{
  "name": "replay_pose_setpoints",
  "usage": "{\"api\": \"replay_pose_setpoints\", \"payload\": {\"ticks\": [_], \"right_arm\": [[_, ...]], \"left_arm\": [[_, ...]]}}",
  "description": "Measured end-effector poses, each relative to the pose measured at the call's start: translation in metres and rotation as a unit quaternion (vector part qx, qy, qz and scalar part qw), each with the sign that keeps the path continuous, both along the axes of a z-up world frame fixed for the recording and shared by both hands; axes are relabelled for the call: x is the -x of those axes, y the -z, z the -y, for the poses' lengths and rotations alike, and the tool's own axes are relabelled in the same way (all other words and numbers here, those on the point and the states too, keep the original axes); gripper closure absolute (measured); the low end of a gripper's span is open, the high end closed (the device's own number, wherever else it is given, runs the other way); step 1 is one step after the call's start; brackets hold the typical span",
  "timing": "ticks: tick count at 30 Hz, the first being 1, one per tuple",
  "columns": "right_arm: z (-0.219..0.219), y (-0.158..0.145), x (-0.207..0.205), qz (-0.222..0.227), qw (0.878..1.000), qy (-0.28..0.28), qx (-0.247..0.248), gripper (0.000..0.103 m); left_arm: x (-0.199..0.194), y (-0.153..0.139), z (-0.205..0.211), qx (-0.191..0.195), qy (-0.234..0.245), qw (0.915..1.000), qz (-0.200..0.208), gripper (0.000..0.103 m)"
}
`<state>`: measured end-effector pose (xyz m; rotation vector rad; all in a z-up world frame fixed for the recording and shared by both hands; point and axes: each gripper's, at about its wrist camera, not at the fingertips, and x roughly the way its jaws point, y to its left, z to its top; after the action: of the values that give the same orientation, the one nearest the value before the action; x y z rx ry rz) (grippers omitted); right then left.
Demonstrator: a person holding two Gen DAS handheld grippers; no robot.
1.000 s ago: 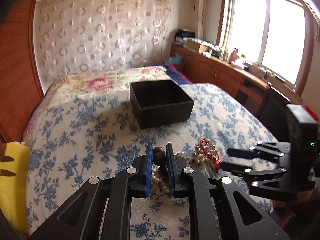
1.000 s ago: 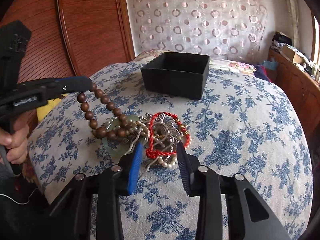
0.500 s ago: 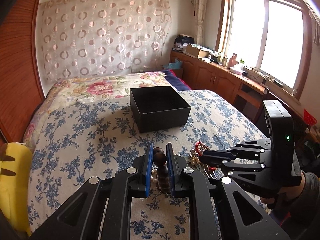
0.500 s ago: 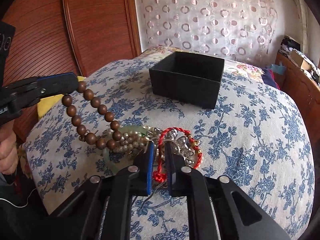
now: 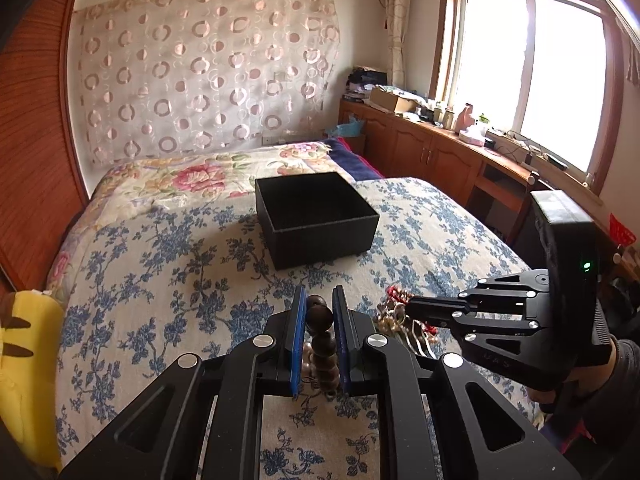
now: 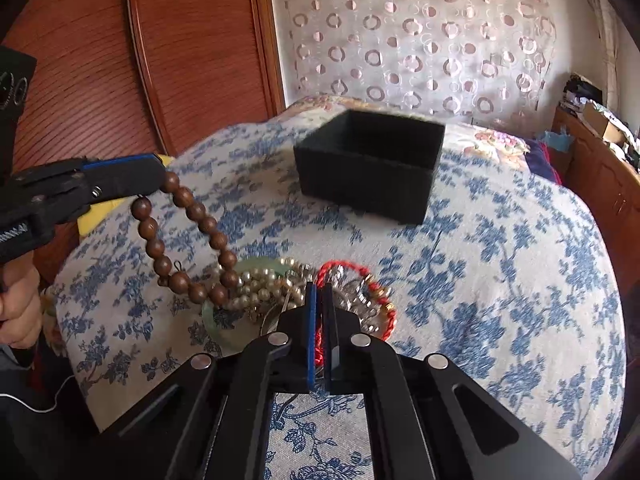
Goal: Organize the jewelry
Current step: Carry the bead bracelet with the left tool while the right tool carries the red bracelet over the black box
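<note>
Wooden bead bracelet (image 6: 182, 240) clamped between the pads of the left gripper (image 5: 319, 320), its loop hanging down to the jewelry pile (image 6: 280, 292) on the blue-flowered bed cover (image 6: 500, 280). Right gripper (image 6: 319, 312) pinched closed on the red cord bracelet (image 6: 376, 304) at the near edge of the pile. Black open box (image 6: 370, 164) stands farther back on the bed, apart from the pile.

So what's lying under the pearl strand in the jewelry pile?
A pale green ring-shaped piece lies flat on the bedspread beneath the pearl strand; its near arc shows. The pearls and the wooden bead bracelet cover much of its far part.
</note>
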<state>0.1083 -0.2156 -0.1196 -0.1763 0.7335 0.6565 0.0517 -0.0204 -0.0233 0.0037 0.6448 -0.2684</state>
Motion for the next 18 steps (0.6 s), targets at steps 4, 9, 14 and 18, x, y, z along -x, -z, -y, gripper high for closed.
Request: {"api": "replay_pose_setpoints", "payload": {"ticks": [4,9,14,18], "right_arm": [[0.008,-0.015,0.001,0.017,1.000,0.006,-0.002,0.100],[0.020,-0.031,-0.004,0.028,0.999,0.012,-0.011,0.100],[0.022,-0.046,-0.008,0.048,0.999,0.013,-0.005,0.100],[0.020,-0.051,-0.018,0.056,0.998,0.010,0.002,0.100]], "left_arm": [[-0.006,-0.007,0.006,-0.008,0.007,0.9999,0.004,0.091],[-0.014,-0.016,0.008,-0.013,0.009,0.9998,0.014,0.091],[-0.023,-0.026,0.007,-0.011,0.008,0.9997,0.021,0.091],[-0.033,-0.034,0.009,-0.023,0.010,0.9993,0.029,0.091]]}}
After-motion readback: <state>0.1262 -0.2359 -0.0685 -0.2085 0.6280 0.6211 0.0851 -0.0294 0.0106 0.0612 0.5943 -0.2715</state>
